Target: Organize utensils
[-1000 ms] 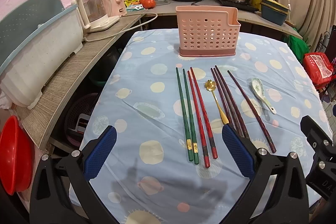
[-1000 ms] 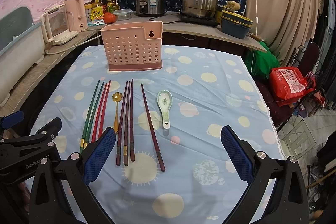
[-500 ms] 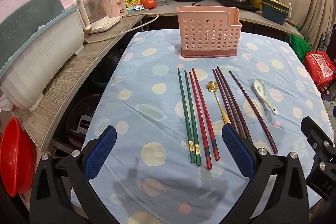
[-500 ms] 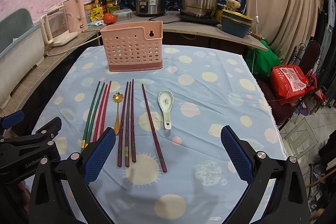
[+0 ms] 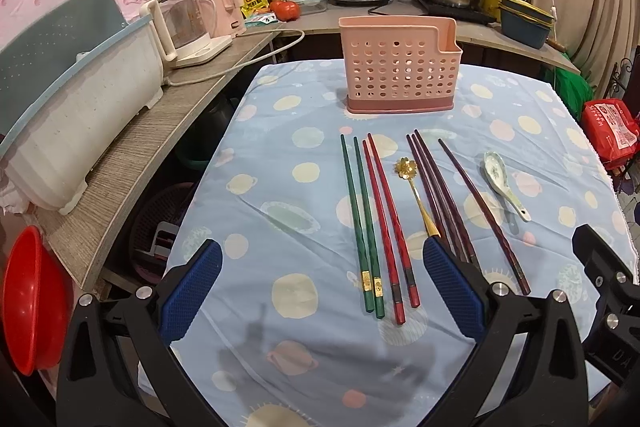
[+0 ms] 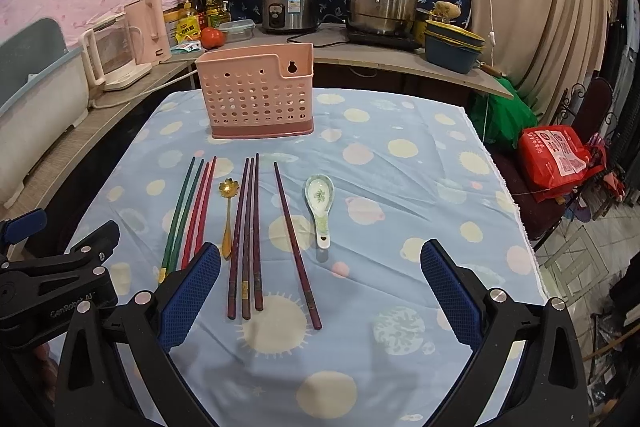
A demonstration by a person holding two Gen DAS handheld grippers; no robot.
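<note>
Both my claws, left [image 5: 322, 291] and right [image 6: 320, 291], gape wide, empty; perforated pink plastic basket [image 5: 400, 67] upright beyond glossy lacquered chopsticks [image 5: 384, 223].

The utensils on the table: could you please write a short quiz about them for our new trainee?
1. True or false: the pink basket already holds some chopsticks.
2. Which lies right beside the red chopsticks? A) white spoon B) gold spoon C) the lone dark chopstick
3. Fill in: both the left gripper and the right gripper are ____ and hold nothing.

Key: 1 false, as every utensil lies on the tablecloth in front of it; 2 B; 3 open.
</note>
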